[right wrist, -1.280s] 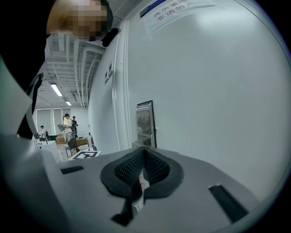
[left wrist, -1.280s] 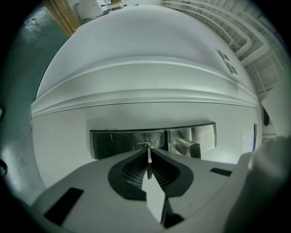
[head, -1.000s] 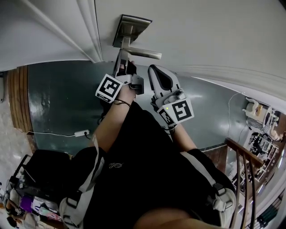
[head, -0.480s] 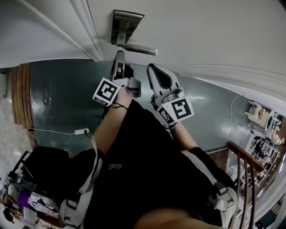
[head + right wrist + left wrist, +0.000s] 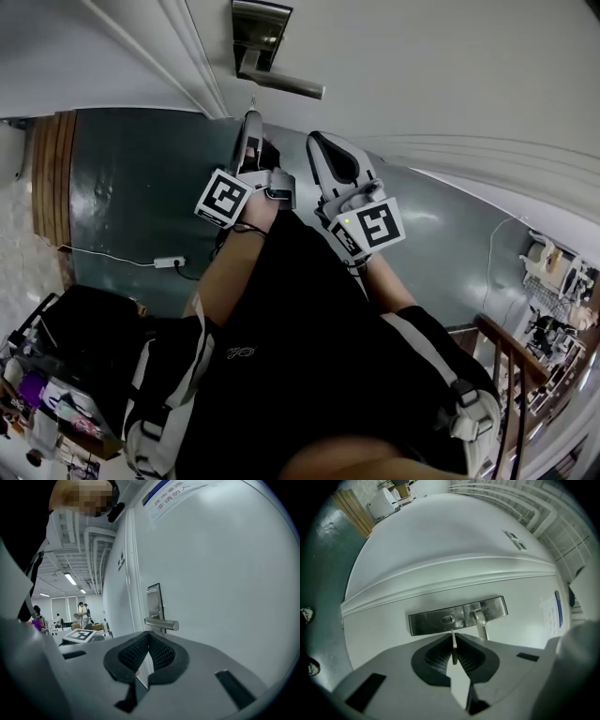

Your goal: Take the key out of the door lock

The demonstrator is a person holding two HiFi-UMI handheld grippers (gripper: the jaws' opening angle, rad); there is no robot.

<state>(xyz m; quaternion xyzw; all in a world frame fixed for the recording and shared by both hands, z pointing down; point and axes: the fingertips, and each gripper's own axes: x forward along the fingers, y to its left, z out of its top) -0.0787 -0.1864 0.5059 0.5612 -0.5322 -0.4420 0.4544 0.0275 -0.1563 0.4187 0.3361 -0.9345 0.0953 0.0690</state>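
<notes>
The left claw (image 5: 453, 634) is clamped nearly shut on the thin silver metal key (image 5: 453, 648). Its blade stands just clear of the empty keyhole (image 5: 448, 619) in the brushed steel lock plate (image 5: 424, 623), so extraction looks done. The right claw (image 5: 149, 638) is closed and empty.

left gripper (image 5: 453, 638): jaws pinched on thin key (image 5: 453, 648), edge-on | key tip just below keyhole (image 5: 448, 619), apart | lock plate (image 5: 426, 623) on white door (image 5: 440, 541) | lever (image 5: 481, 626) at right

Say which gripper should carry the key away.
Left. The left gripper is shut on the thin silver key, clear of the steel lock plate; the right gripper is shut, empty.
</notes>
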